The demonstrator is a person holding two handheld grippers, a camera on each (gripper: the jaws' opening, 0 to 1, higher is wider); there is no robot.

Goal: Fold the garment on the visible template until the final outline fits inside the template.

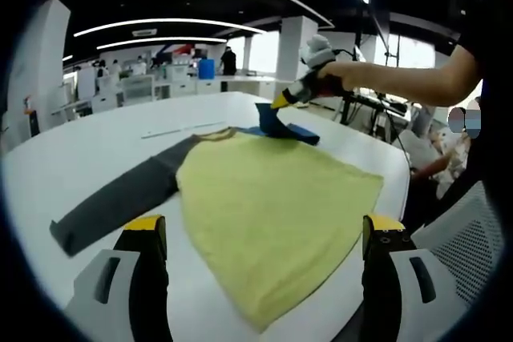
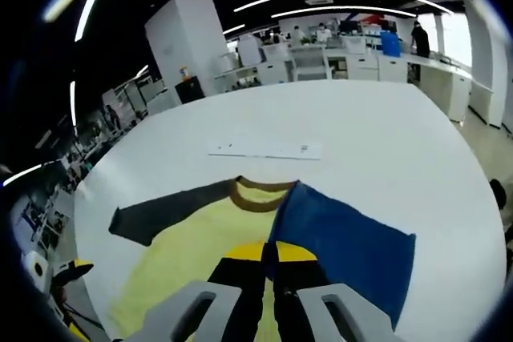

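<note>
Right gripper view: jaws pinch blue sleeve (image 2: 345,254); left's spread wide.

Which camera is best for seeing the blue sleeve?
The right gripper view. There the blue sleeve spreads wide and close, folded over the yellow shirt, with the right tongs shut on its edge. In the left gripper view the blue sleeve is small and far off, lifted by those tongs.

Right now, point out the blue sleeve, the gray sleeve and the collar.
blue sleeve (image 2: 353,258): right gripper view, middle of the cloth.
gray sleeve (image 1: 120,198): left gripper view, mid-length.
collar (image 2: 258,196): right gripper view, brown front edge.
</note>
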